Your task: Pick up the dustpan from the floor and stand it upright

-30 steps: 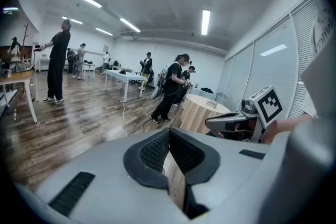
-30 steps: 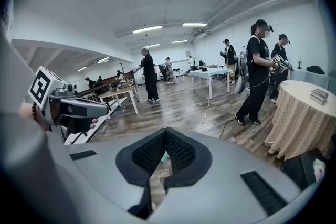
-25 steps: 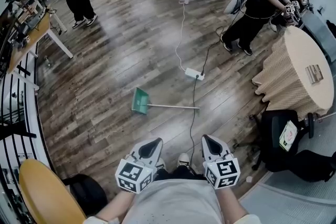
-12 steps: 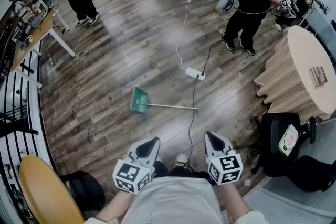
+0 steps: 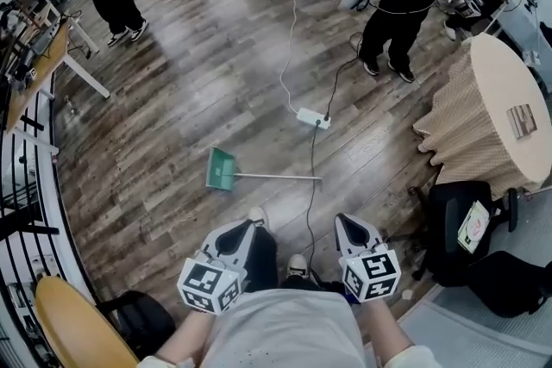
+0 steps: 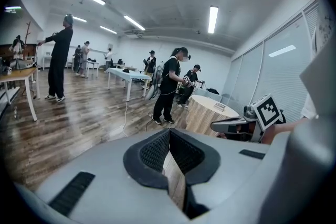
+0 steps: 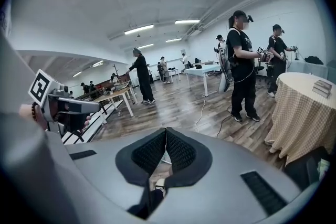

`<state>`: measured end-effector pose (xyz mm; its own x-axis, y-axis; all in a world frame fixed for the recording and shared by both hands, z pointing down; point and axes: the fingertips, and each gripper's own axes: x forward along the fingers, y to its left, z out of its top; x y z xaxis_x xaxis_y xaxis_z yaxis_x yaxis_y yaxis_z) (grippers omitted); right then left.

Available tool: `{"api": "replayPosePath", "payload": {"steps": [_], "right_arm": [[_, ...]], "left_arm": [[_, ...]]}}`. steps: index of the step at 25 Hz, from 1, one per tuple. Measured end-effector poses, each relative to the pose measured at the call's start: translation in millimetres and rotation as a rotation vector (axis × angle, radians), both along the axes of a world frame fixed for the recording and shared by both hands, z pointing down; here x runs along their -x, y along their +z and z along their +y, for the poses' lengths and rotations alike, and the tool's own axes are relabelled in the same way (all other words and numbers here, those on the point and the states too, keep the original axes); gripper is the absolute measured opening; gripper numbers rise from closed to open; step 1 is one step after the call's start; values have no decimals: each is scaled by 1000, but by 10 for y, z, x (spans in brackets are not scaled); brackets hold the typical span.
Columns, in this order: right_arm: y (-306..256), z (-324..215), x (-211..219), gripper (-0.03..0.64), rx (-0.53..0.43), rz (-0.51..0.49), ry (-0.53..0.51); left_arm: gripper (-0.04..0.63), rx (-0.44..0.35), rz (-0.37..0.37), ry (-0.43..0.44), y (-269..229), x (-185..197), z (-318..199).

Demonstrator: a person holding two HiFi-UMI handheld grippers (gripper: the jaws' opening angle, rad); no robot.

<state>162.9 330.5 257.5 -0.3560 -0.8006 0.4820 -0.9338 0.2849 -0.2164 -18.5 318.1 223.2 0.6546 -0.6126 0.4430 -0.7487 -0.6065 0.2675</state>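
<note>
Jaws of our left gripper (image 5: 244, 227) and right gripper (image 5: 346, 222) are pressed together and empty above the wood floor (image 5: 172, 116). We see the green dustpan (image 5: 221, 170) lying flat at eleven o'clock of the left jaws, apart, handle toward three o'clock.

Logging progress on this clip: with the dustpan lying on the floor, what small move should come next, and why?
Probably open the right gripper and reach down toward the handle: the dustpan lies flat ahead, untouched, and that gripper's jaws are shut on nothing.
</note>
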Motion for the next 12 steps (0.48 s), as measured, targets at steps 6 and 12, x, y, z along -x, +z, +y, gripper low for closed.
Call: {"api": "replayPosePath", "payload": {"steps": [6,12], "right_arm": [[2,-666,105,26,-5,6,60],[-72,-1365,171,26,-27,8,161]], "left_arm": [[25,5,21,75,65,143,-852],[25,-4,22,149,130,377,-1613]]}}
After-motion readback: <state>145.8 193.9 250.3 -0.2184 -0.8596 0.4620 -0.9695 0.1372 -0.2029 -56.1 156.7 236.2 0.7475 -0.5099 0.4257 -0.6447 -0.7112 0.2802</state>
